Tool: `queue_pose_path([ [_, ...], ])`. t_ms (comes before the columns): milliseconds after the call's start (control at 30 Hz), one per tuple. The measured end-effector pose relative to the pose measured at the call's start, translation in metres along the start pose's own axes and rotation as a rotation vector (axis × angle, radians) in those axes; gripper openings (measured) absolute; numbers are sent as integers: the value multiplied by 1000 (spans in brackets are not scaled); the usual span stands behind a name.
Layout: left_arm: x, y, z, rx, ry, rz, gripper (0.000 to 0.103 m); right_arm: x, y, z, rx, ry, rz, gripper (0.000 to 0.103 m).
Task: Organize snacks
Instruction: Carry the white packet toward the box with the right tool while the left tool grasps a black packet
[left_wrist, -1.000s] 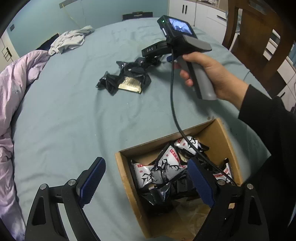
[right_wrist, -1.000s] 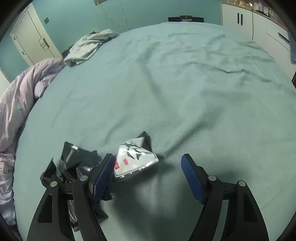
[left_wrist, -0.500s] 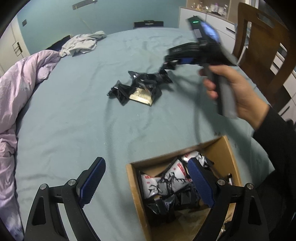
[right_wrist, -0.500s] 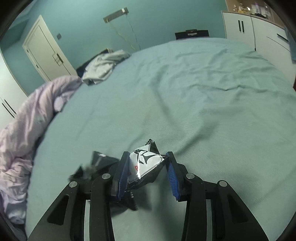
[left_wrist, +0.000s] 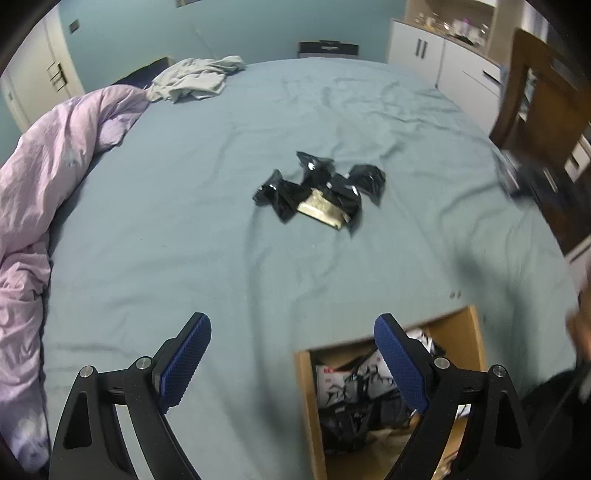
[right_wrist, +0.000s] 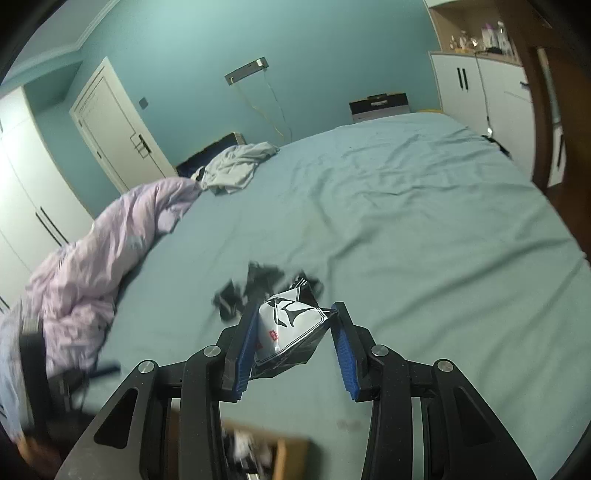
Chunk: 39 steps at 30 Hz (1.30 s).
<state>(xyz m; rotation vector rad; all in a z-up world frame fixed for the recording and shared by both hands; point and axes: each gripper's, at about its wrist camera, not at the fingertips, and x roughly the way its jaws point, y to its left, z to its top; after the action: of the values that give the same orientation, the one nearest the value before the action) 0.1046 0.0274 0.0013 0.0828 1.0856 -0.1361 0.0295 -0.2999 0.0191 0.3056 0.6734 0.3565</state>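
Above the teal bed (right_wrist: 406, 229), the right tool (right_wrist: 295, 339) is closed on a silver-and-black snack packet (right_wrist: 288, 328), blue pads pressing both its sides, carried clear of the sheet. Left tool (left_wrist: 291, 365) gapes wide, nothing between its pads, over the cardboard box (left_wrist: 469, 328) holding more packets. A loose packet pile (left_wrist: 321, 192) lies mid-bed, well apart from the box.
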Motion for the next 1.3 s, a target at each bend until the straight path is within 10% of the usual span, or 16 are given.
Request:
queue_pose_path([
  [333, 55, 2, 52, -82, 87, 1, 92, -62, 4, -55, 75, 17, -52, 37],
  [733, 178, 28, 118, -279, 227, 79, 92, -6, 9, -39, 30, 90, -47, 37],
  [900, 203, 51, 123, -405, 224, -1, 99, 4, 7, -35, 32, 90, -37, 37],
  [1300, 174, 22, 98, -157, 138, 122, 33, 12, 0, -34, 73, 98, -70, 37],
])
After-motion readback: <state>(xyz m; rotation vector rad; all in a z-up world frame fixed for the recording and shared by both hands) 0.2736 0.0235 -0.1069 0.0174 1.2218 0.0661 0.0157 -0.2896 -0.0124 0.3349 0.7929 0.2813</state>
